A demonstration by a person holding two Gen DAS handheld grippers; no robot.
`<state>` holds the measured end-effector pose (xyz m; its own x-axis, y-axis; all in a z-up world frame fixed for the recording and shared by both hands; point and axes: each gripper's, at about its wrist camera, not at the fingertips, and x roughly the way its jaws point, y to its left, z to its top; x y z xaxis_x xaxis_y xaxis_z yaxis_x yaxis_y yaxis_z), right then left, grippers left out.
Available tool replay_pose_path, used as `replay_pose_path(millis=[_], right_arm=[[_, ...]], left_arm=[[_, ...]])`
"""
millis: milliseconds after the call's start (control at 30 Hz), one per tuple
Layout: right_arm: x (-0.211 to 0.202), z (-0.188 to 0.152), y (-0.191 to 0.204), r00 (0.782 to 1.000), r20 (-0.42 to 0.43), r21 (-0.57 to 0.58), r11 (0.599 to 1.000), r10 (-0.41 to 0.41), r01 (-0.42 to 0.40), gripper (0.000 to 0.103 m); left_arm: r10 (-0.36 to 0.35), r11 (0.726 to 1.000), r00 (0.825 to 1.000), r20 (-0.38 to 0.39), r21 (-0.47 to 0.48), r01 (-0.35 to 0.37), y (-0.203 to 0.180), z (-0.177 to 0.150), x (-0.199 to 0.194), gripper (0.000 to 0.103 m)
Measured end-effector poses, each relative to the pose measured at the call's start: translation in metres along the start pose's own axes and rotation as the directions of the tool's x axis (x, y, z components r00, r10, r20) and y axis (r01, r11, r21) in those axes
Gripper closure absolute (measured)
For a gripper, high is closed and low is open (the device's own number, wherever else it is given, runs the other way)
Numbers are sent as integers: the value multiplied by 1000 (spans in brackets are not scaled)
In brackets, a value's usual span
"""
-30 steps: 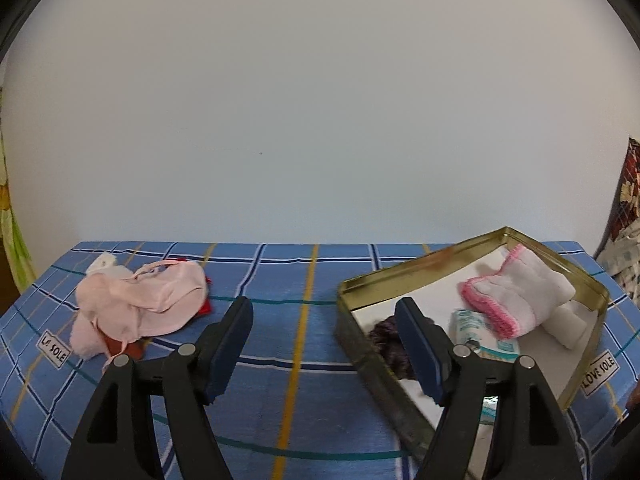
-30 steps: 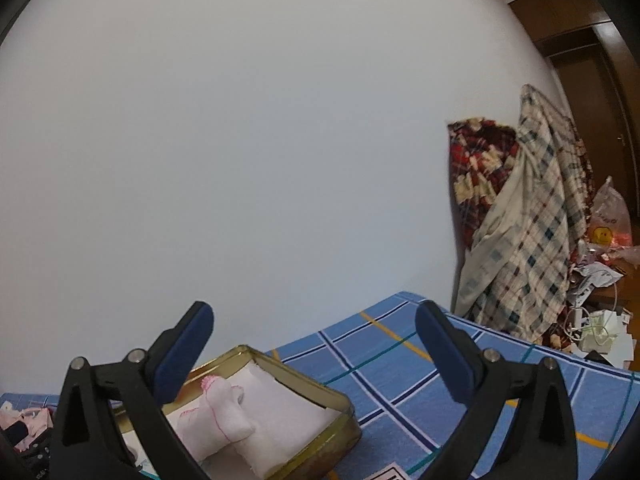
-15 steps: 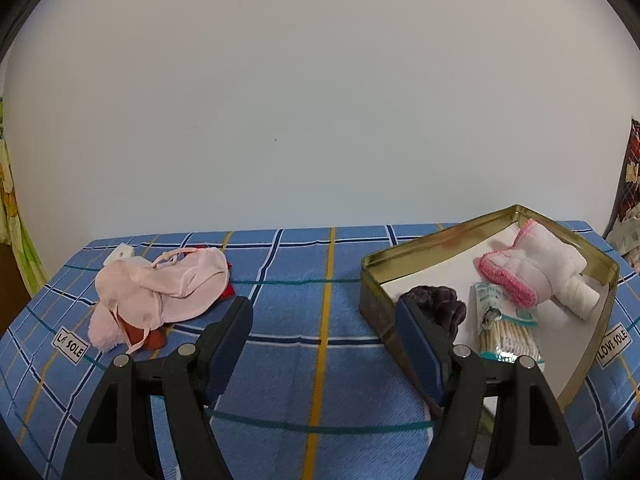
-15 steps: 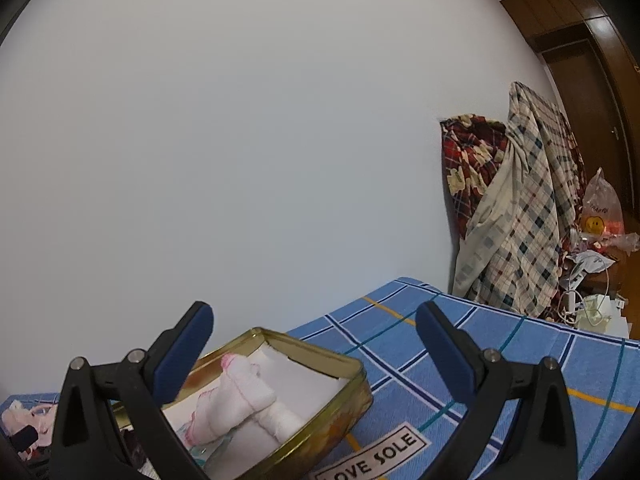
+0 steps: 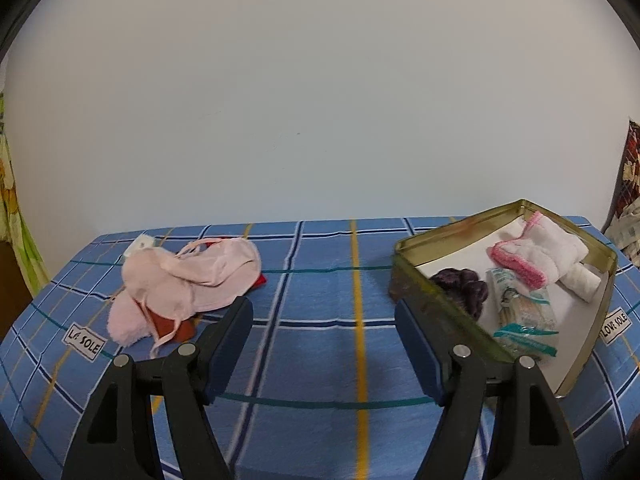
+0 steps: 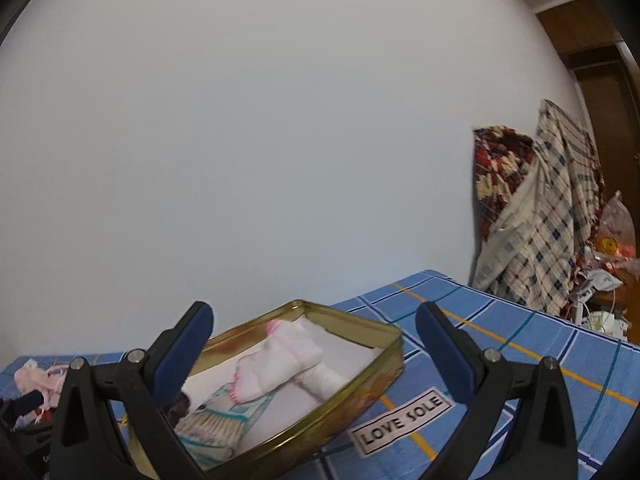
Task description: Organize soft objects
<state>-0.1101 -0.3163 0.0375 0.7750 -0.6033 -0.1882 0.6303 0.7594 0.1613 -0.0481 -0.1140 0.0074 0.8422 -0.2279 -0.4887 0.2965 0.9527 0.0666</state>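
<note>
A pile of pink soft garments (image 5: 188,280) with a red piece under it lies on the blue plaid cloth at the left; it shows small in the right wrist view (image 6: 38,376). A gold tin (image 5: 452,232) at the right holds white socks with pink trim (image 5: 536,252), a dark purple soft item (image 5: 460,284) and a pack of cotton swabs (image 5: 524,312). The tin (image 6: 376,364) and socks (image 6: 280,360) also show in the right wrist view. My left gripper (image 5: 324,344) is open and empty above the cloth between pile and tin. My right gripper (image 6: 316,356) is open and empty over the tin.
The blue plaid cloth (image 5: 320,344) covers the surface up to a white wall. Plaid and patterned fabrics (image 6: 536,216) hang at the far right, with clutter (image 6: 600,276) beyond the surface's edge. A green patterned curtain (image 5: 12,216) hangs at the far left.
Both grippers have risen and tilted down, so more of the tin's inside shows. The left view has shifted slightly left. Both grippers stay open and empty.
</note>
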Motion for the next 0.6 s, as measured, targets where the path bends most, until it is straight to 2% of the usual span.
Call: replay_pose_path(millis=[133, 233, 600], right_arm=[[1, -1, 20, 999, -17, -30, 999, 44, -44, 0], [-2, -2, 32, 996, -31, -11, 997, 81, -81, 0], [-5, -23, 114, 968, -113, -16, 973, 226, -229, 0]], left_arm=[[20, 1000, 1000, -8, -14, -21, 16, -1, 3, 28], [37, 999, 999, -14, -22, -37, 31, -1, 6, 28], [88, 994, 995, -41, -59, -91, 89, -2, 17, 28]])
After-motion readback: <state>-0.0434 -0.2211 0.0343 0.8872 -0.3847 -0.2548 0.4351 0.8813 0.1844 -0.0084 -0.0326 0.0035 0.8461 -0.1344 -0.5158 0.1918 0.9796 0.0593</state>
